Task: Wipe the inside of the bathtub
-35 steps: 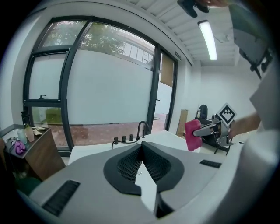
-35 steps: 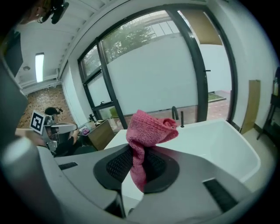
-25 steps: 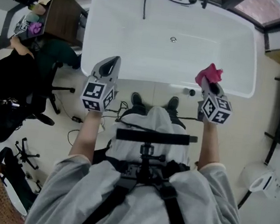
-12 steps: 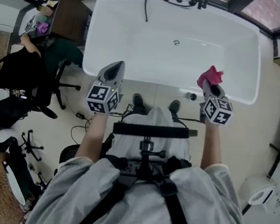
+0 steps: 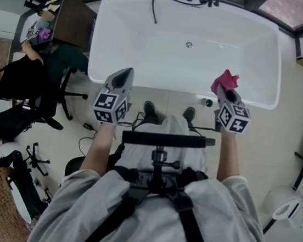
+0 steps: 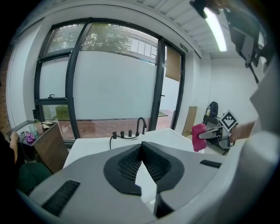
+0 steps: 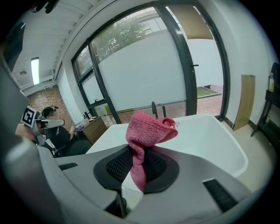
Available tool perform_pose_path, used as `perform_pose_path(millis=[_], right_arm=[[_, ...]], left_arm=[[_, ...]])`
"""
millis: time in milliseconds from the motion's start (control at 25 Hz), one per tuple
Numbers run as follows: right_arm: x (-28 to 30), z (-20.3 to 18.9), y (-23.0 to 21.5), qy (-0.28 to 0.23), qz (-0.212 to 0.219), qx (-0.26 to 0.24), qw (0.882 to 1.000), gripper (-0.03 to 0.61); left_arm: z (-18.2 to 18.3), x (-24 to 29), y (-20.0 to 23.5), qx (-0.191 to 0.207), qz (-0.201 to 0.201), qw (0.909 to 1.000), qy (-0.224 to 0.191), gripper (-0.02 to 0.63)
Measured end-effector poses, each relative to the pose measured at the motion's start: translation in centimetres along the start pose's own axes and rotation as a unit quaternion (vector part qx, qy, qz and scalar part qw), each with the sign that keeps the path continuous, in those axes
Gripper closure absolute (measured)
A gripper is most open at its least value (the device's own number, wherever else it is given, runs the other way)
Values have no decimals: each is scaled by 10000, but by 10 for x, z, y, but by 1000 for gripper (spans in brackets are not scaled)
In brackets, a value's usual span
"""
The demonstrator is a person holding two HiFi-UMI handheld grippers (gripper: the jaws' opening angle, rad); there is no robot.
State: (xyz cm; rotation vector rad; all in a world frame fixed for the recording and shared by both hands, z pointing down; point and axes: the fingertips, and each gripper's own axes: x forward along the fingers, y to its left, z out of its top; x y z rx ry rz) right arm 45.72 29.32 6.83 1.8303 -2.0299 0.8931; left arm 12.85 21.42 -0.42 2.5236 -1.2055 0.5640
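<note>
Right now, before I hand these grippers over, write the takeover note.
Left gripper: jaws together, empty, held over the near rim of the bathtub.
Right gripper: shut on the pink cloth, which bunches up past the jaws, also over the near rim.
Done: cloth is in hand, and you are standing square to the tub.
Left: all the wiping. The cloth is not touching the tub yet, so lower it inside and work across the walls and floor around the drain.

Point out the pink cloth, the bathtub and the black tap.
pink cloth (image 7: 146,130): right gripper view, bunched top.
bathtub (image 5: 164,84): head view, near rim.
black tap (image 6: 141,118): left gripper view, curved spout.
</note>
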Motion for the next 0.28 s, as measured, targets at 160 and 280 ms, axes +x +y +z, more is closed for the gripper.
perform_pose_path(millis=[160, 280], right_arm=[[-4, -6, 0, 39, -29, 38, 10000, 526], [-5, -9, 2, 74, -47, 60, 9999, 526]], left_arm=[[-2, -1, -1, 10, -36, 10000, 27, 611], [-3, -2, 2, 6, -48, 10000, 61, 610]])
